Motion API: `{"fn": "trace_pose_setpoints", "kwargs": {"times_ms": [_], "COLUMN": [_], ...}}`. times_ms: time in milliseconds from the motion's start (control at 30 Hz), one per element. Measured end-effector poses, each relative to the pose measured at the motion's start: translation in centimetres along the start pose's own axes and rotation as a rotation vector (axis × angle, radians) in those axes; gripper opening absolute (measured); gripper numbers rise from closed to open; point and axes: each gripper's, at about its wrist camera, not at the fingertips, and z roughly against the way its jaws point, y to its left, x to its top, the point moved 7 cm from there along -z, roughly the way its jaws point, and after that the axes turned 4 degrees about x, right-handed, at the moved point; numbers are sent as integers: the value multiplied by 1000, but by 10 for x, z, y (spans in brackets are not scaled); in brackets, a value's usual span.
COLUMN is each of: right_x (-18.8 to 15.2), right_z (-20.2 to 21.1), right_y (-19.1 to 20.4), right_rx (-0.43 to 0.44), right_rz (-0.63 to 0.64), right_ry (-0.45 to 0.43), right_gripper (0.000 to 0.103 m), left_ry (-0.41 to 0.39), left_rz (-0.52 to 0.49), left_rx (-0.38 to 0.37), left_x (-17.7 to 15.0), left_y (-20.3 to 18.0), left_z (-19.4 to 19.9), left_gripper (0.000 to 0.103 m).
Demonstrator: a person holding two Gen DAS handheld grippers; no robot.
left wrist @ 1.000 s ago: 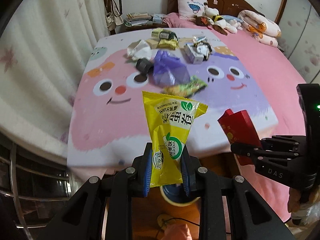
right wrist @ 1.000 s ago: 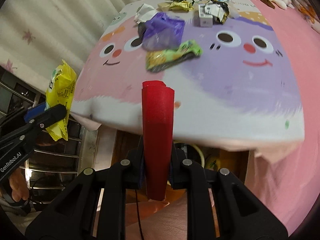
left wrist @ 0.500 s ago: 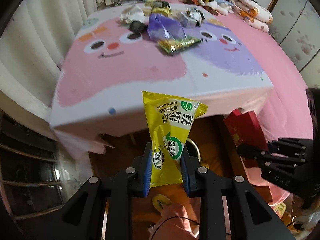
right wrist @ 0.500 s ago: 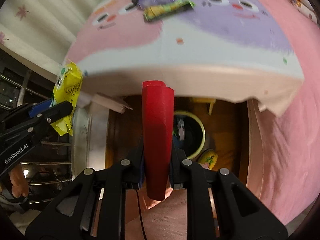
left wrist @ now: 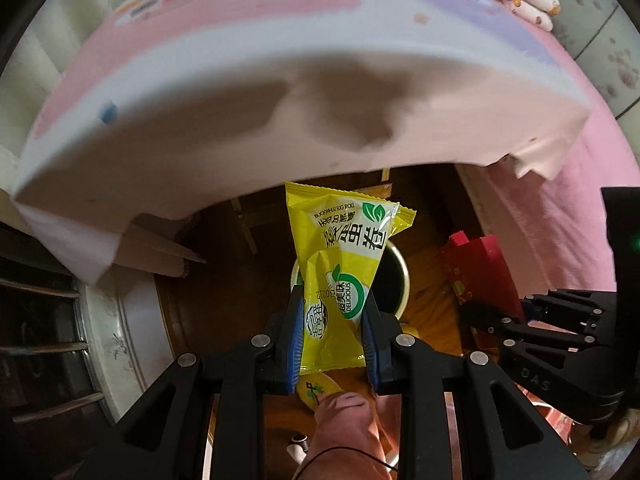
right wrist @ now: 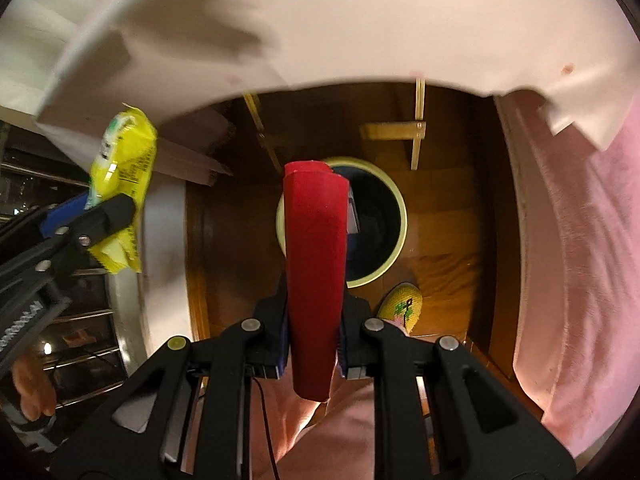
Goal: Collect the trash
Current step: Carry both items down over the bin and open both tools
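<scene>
Both grippers have dropped from above the bed to below its edge, so the cartoon bedspread (left wrist: 280, 92) now hangs overhead and the floor fills the view. The left gripper (left wrist: 332, 332) is clamped on a yellow snack wrapper (left wrist: 340, 276), its blue pads pinching the lower half while the printed top stands up between them. Behind the wrapper sits a round bin (left wrist: 396, 276) with a pale rim and dark inside, on the wooden floor (left wrist: 224, 292).

The right gripper (right wrist: 314, 332) is closed tight on a red packet (right wrist: 316, 264), which sticks up edge-on and covers the left part of the bin in its own view. The bin lies just ahead of both grippers, under the overhanging bedspread. A yellow embroidered slipper (right wrist: 402, 304) rests near the bin's rim, and pink trouser legs (right wrist: 320, 432) show at the bottom. More wrappers lie blurred on top of the bed, far back.
</scene>
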Motion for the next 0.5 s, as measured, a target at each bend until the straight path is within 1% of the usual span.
{"fn": "trace_pose_setpoints", "kwargs": {"times_ms": [133, 300, 500], "right_x": [-1, 0, 1], "right_z": [-42, -84, -144], "right_y": [-17, -31, -58], "right_rx": [19, 34, 47], "right_rz": [-2, 1, -21], "right_ry": [23, 42, 67], "right_gripper": [15, 15, 15], "left_ry": [24, 62, 115], "left_rz": [18, 41, 49], "left_rx": [10, -10, -32], "left_x": [-6, -16, -29], "left_y": [-6, -8, -18], "left_z": [-43, -103, -188], "left_gripper": [25, 25, 25]}}
